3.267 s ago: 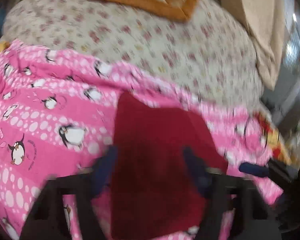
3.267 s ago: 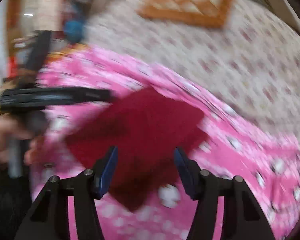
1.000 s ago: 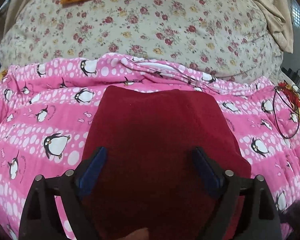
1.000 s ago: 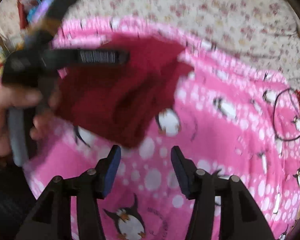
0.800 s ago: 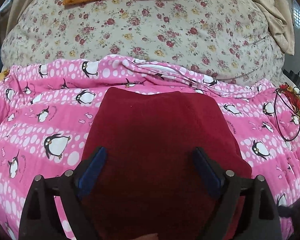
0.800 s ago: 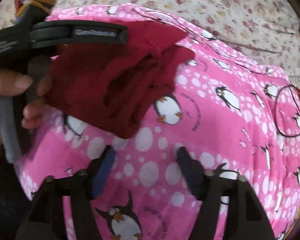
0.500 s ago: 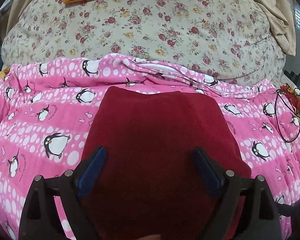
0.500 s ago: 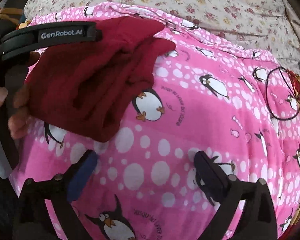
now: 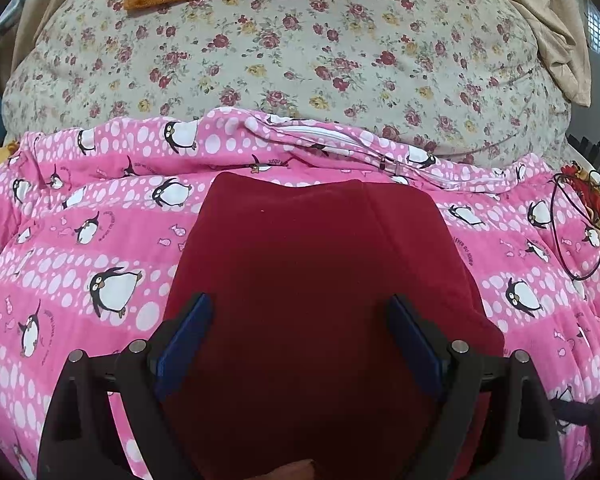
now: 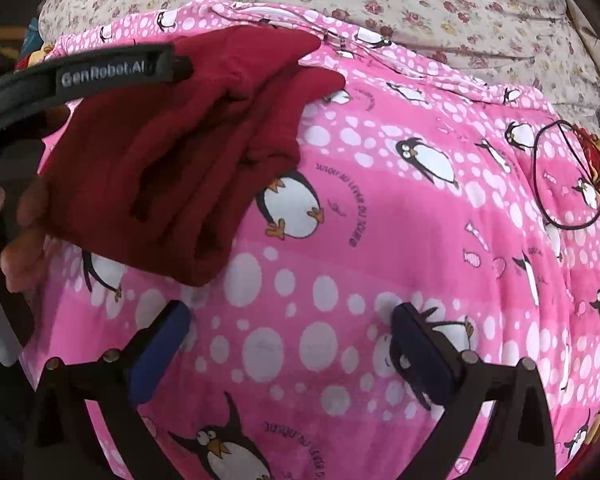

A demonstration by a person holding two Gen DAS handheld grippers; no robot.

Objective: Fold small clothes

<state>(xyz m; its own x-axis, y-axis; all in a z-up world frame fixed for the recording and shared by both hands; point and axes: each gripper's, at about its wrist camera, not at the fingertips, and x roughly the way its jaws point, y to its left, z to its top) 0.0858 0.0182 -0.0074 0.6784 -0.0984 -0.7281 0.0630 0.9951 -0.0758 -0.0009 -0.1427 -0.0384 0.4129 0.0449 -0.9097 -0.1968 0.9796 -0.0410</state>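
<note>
Your left hand-held gripper [image 9: 300,340] hovers wide over the folded cloth [image 9: 320,280] lying mid-blanket [image 9: 100,240] on the bed; your right hand-held gripper [image 10: 288,344] hangs wide and empty beside it, clear of the fold

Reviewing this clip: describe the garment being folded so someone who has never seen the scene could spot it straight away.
Start at the pink penguin blanket spread over the flowered bedsheet. On its middle lies the dark red garment, folded into a layered block, with the left gripper open above it. It is the only plain, unpatterned cloth on the blanket.
</note>
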